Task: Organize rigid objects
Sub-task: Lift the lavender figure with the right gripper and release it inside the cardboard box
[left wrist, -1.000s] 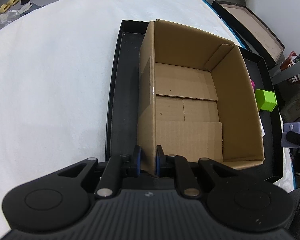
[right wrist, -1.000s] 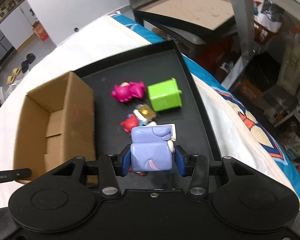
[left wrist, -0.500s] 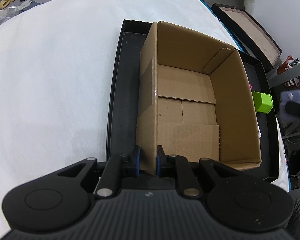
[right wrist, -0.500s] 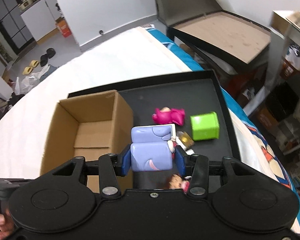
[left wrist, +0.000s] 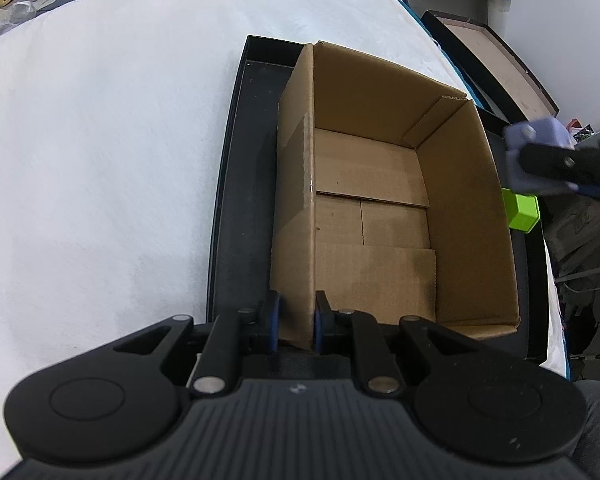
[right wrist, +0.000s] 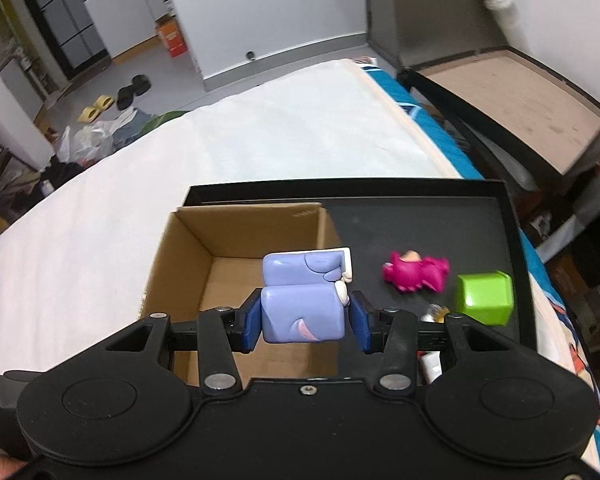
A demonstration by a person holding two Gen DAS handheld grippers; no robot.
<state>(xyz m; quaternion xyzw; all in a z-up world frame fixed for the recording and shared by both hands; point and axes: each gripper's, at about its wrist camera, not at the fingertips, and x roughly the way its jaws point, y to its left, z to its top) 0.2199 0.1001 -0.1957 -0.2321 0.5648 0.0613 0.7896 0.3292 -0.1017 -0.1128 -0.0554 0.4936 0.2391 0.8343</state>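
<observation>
An open cardboard box (left wrist: pixel 380 208) stands in a black tray (left wrist: pixel 236 208) on a white bed. My left gripper (left wrist: pixel 294 322) is shut on the box's near left wall. My right gripper (right wrist: pixel 306 320) is shut on a lavender block-shaped toy (right wrist: pixel 302 300) and holds it above the box's (right wrist: pixel 236 248) right wall. From the left wrist view that toy (left wrist: pixel 540 148) hangs blurred beyond the box's right side. On the tray (right wrist: pixel 440 216) lie a magenta figure (right wrist: pixel 416 274), a green cube (right wrist: pixel 485 297) and a small gold-topped piece (right wrist: pixel 436 312), partly hidden.
The white bedcover (left wrist: pixel 100 160) spreads left of the tray. A dark wood-lined lid or case (right wrist: pixel 512 92) stands beyond the bed's right edge. Shoes and bags (right wrist: pixel 112 100) lie on the floor far back. A white piece (right wrist: pixel 430 364) shows under my right gripper.
My right gripper carried the lavender toy left and upward, from over the tray's toys to above the box's right wall. The left gripper kept its hold on the box wall.
</observation>
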